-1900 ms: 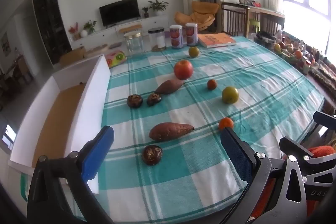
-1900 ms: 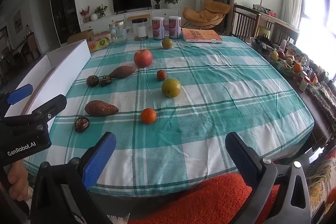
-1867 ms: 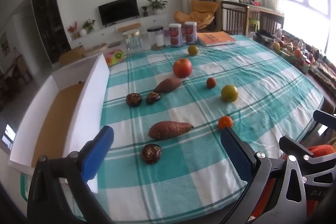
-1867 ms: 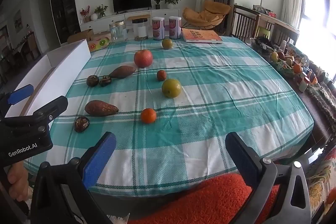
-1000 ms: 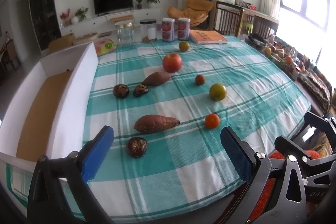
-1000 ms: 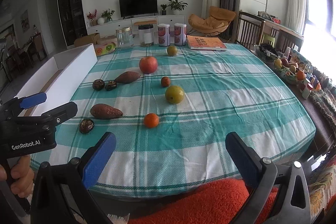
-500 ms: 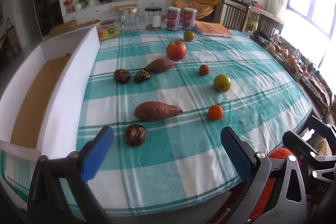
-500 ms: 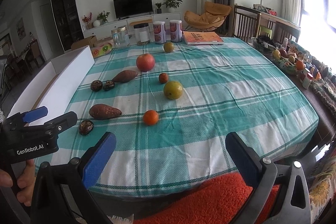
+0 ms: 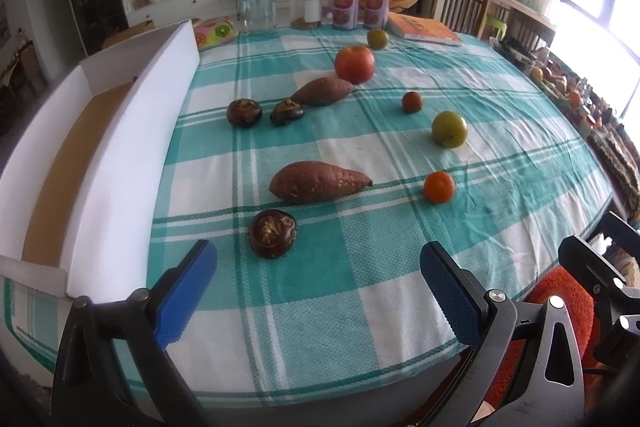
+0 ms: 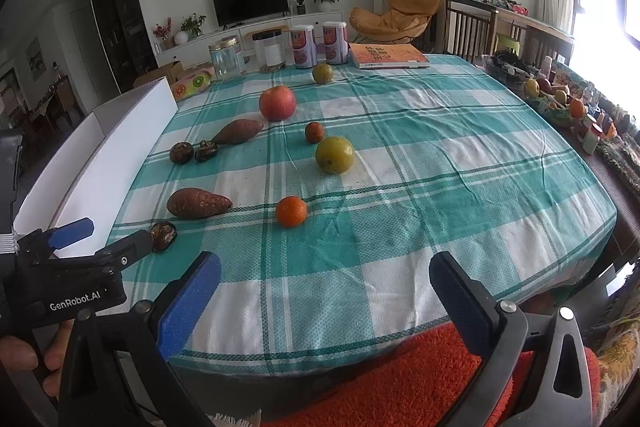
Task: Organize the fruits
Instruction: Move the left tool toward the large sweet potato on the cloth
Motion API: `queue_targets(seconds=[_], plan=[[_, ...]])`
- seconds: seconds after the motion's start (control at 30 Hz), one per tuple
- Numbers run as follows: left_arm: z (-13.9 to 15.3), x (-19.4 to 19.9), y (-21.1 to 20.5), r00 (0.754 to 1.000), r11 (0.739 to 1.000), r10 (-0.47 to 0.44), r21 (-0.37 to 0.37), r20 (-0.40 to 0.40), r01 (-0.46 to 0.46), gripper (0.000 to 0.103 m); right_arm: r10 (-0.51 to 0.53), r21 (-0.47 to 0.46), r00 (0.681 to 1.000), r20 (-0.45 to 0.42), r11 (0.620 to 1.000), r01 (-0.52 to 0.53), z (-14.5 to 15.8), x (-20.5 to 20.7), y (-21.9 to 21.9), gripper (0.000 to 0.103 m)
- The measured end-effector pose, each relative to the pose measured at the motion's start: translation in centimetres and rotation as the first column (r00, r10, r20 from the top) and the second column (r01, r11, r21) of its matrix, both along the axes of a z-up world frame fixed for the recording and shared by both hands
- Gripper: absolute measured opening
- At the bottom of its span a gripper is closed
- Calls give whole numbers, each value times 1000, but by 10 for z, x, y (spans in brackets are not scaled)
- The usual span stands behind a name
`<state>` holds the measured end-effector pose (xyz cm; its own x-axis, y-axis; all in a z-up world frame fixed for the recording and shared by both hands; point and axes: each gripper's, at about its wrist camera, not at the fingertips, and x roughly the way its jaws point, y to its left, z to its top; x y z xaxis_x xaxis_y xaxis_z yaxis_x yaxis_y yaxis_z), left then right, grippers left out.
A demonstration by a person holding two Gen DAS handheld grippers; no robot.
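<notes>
Fruits lie on a teal checked tablecloth (image 9: 360, 267). A dark mangosteen (image 9: 273, 233) sits just ahead of my open, empty left gripper (image 9: 318, 291). Beyond it lie a sweet potato (image 9: 318, 182), a small orange (image 9: 439, 187), a green-yellow fruit (image 9: 449, 129), a red apple (image 9: 354, 64), a second sweet potato (image 9: 322, 91) and two more mangosteens (image 9: 244, 112). My right gripper (image 10: 324, 301) is open and empty at the table's near edge, short of the orange (image 10: 291, 211). The left gripper also shows in the right wrist view (image 10: 104, 239).
A long white box (image 9: 100, 155) with a brown floor stands along the table's left side. Jars (image 9: 256, 9), two cans (image 9: 346, 7) and an orange book (image 9: 424, 29) stand at the far edge. A basket of fruit (image 10: 548, 99) sits at the right. An orange cushion (image 10: 400, 387) lies below.
Both grippers have moved forward toward the table and tilted down a little; the fruits look nearer. The left gripper now sits close to the nearest mangosteen. Jaws stay open.
</notes>
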<state>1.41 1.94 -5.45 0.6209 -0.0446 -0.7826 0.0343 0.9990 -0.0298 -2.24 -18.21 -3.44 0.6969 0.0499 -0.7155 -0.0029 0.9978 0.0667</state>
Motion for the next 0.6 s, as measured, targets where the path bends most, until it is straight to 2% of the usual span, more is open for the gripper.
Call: queue_targets(seconds=[0.2, 0.6], plan=[[-6, 0, 6, 1000, 1000, 17, 18, -16, -17, 102, 5, -7, 1000, 2, 1000, -5, -4, -1, 4, 103], [-12, 0, 3, 1000, 995, 21, 101, -12, -20, 102, -2, -16, 1000, 8, 1000, 2, -13, 2, 2, 103]])
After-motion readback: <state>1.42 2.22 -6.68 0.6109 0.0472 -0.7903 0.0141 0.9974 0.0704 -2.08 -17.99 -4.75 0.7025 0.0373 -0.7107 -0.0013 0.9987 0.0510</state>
